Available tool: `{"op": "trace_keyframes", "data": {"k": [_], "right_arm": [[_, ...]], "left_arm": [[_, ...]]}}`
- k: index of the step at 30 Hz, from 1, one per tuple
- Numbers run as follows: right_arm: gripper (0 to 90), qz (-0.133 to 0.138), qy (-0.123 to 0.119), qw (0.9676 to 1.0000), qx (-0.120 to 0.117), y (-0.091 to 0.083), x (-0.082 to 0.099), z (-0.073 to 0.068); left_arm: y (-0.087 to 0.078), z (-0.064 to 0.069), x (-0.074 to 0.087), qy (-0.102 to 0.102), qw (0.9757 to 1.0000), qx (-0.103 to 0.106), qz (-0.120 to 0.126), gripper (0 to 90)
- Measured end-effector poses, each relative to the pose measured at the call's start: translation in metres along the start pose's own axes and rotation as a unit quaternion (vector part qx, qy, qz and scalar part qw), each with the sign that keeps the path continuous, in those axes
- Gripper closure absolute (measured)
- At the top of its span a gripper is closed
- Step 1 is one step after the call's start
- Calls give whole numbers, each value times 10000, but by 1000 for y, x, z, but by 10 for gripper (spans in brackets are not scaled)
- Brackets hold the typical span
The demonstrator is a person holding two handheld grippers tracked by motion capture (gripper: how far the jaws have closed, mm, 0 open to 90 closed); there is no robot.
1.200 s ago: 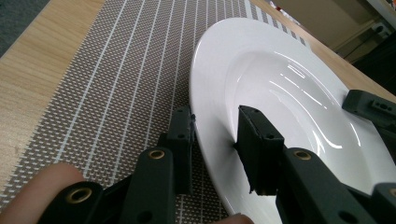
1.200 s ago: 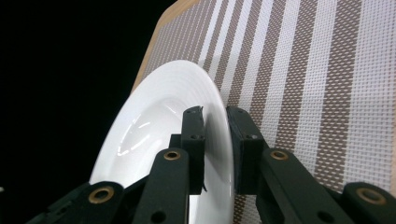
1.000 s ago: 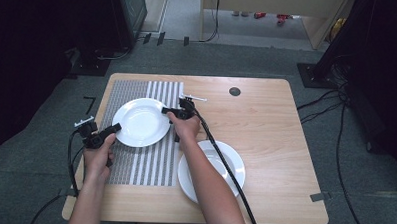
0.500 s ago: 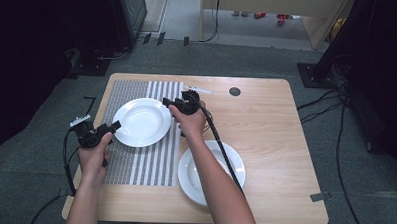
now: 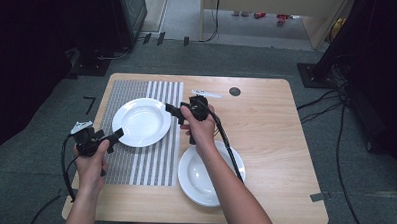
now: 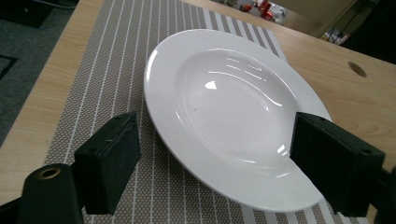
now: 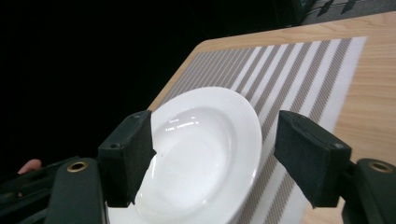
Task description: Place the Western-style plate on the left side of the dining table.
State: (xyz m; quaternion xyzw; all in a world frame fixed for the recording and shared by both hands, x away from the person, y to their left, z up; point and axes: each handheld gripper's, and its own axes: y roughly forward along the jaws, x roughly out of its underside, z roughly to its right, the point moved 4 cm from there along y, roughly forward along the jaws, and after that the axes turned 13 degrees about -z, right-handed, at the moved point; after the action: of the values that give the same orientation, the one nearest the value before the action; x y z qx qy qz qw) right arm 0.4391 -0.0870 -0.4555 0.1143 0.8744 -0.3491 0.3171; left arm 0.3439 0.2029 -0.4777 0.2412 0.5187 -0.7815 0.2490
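On the striped placemat (image 5: 135,160), the white plate (image 5: 141,122) is seen set flat, flanked at 8 and 2 o'clock by the left gripper (image 5: 116,134) and right gripper (image 5: 172,110), whose jaws, just opened, are clear of its rim, suggesting deliberate release.

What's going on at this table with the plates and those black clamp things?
A person at a wooden table holds a two-jaw gripper in each hand. The left gripper and the right gripper flank a white plate on the striped mat. Both have just been opening their jaws; nothing is between them, and the plate rests flat on the striped mat. A second white plate sits on the bare wood nearer the person.
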Motion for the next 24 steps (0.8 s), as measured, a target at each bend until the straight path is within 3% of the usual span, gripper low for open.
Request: {"op": "trace_keyframes", "data": {"k": [2,5,10,15,24], "right_arm": [[277,24,-7,10000,58,-8,3,3],[276,68,-68,9991,413,-21,8,9],[274,199,-151,9978,609,-44,17,18],[264,235,-142,9972,696,-66,28,28],[257,333,-166,9959,825,-101,45,40]], "left_arm": [[-6,-1,2,-33,10000,-3,28,164],[-13,-3,7,-75,9999,-44,62,158],[-16,-2,16,-24,9999,-117,-64,157],[-10,5,30,128,9993,-255,-257,158],[-13,4,49,154,9985,-487,-171,158]]}}
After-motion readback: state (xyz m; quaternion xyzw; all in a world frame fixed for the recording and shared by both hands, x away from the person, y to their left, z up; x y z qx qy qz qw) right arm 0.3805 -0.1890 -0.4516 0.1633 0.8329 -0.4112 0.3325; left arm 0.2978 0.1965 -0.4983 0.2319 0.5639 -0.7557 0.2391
